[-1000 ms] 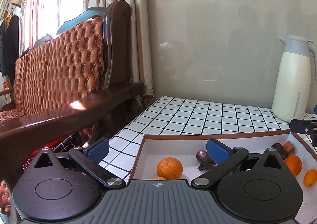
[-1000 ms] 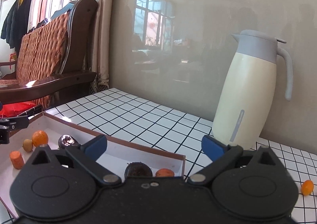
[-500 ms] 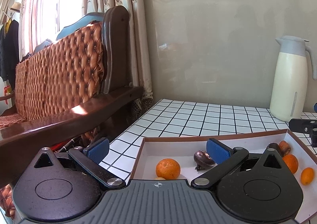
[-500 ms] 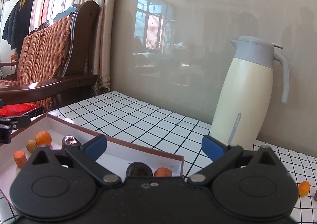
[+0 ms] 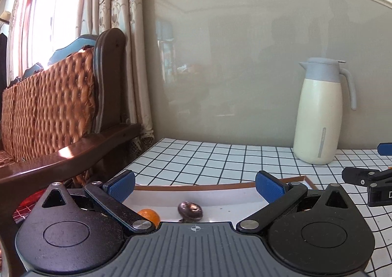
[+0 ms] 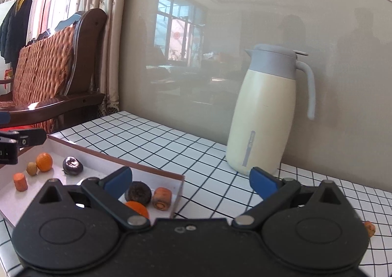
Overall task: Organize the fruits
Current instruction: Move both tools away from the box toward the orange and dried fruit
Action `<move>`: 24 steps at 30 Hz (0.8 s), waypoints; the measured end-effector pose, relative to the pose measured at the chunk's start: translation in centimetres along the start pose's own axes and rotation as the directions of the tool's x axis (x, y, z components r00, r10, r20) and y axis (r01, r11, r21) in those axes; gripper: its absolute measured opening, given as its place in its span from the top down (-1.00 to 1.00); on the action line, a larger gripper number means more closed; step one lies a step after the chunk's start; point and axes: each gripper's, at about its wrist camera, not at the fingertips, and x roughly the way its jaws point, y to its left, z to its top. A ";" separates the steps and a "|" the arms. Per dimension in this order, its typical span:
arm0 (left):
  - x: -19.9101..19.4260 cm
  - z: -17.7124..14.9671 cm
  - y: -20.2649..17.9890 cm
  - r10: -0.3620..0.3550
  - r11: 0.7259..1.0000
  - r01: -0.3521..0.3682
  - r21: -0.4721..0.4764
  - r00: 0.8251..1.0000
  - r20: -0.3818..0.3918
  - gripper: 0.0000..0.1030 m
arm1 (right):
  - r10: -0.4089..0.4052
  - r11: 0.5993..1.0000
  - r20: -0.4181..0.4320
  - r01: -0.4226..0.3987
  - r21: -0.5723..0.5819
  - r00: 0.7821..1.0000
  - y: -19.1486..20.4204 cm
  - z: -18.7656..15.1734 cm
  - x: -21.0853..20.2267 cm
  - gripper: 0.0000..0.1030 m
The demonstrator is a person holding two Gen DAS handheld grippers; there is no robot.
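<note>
The left gripper [image 5: 194, 185] has its blue-padded fingers spread wide with nothing between them, poised over the near-left part of a shallow white tray [image 5: 220, 187] with a brown rim. Just beyond it in the tray lie an orange [image 5: 149, 215] and a dark round fruit [image 5: 190, 209]. The right gripper [image 6: 191, 180] is likewise spread wide and empty, held above the tray's right end [image 6: 177, 192], where a dark fruit [image 6: 138, 192], a cut carrot piece [image 6: 162, 198] and an orange slice [image 6: 137, 208] sit together. Farther left lie another carrot piece [image 6: 20, 181], a small greenish fruit [image 6: 31, 168], an orange and a dark fruit. One orange piece [image 6: 370, 228] lies on the checked tablecloth [image 6: 171, 140] at the far right, outside the tray. A cream jug [image 6: 264, 110] stands against the wall.
</note>
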 end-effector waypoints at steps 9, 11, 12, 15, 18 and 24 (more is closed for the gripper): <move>0.3 0.3 -8.7 -0.080 0.995 0.079 0.060 0.997 0.018 -1.00 | -0.111 0.992 -0.023 0.112 0.056 0.994 -7.5 -2.4 -2.4 -0.87; 0.5 0.4 -10.8 -0.104 0.991 0.102 0.081 0.994 0.017 -1.00 | -0.142 0.987 -0.028 0.144 0.067 0.989 -9.1 -3.0 -2.8 -0.87; 0.5 0.4 -11.8 -0.117 0.990 0.115 0.086 0.993 0.020 -1.00 | -0.156 0.985 -0.034 0.158 0.076 0.987 -10.1 -3.3 -3.0 -0.87; 0.7 0.4 -14.7 -0.159 0.983 0.157 0.099 0.987 0.018 -1.00 | -0.199 0.974 -0.057 0.204 0.103 0.978 -12.7 -4.6 -3.5 -0.87; 1.1 0.2 -17.2 -0.193 0.975 0.191 0.110 0.981 0.010 -1.00 | -0.234 0.963 -0.088 0.244 0.118 0.968 -14.9 -5.9 -3.7 -0.87; 1.9 0.0 -21.9 -0.253 0.960 0.252 0.122 0.968 -0.008 -1.00 | -0.284 0.945 -0.118 0.298 0.132 0.952 -18.6 -7.8 -4.5 -0.87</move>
